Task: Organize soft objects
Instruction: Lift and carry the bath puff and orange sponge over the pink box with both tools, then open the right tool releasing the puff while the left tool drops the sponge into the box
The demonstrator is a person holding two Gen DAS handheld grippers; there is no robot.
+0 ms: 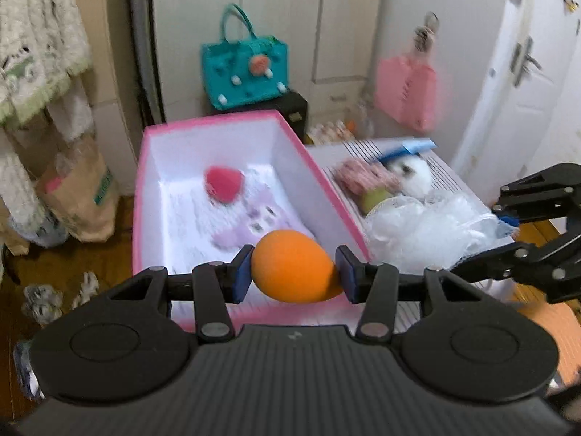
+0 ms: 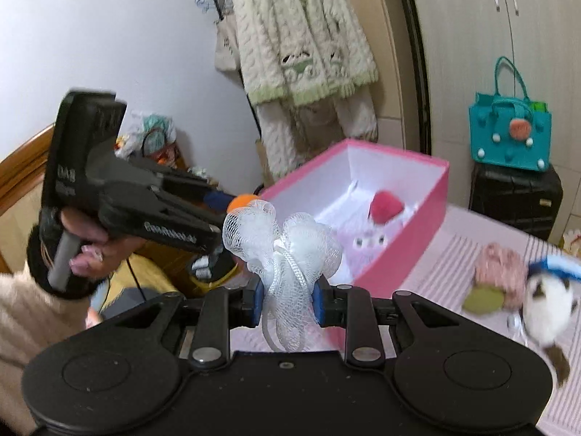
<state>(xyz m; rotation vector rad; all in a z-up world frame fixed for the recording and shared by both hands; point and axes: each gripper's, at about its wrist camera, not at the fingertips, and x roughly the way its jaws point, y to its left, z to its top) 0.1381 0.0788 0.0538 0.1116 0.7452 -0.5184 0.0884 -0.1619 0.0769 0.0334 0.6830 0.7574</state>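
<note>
Left claw (image 1: 294,270) pinches an orange foam egg (image 1: 292,265) at the pink box's (image 1: 319,178) six-o'clock rim; right claw (image 2: 287,299) squeezes a white mesh bath pouf (image 2: 283,250) by its corded middle. Both look light and squashy.

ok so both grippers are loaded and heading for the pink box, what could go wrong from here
1. The two grippers converge on the pink box: the left gripper holds the orange sponge just beside the white mesh pouf in the right gripper, so they could collide.
2. The pouf's netting and cord hang loose around the blue pads and might snag on release.
3. The sponge is pinched at its sides only; it could squirt out.
</note>
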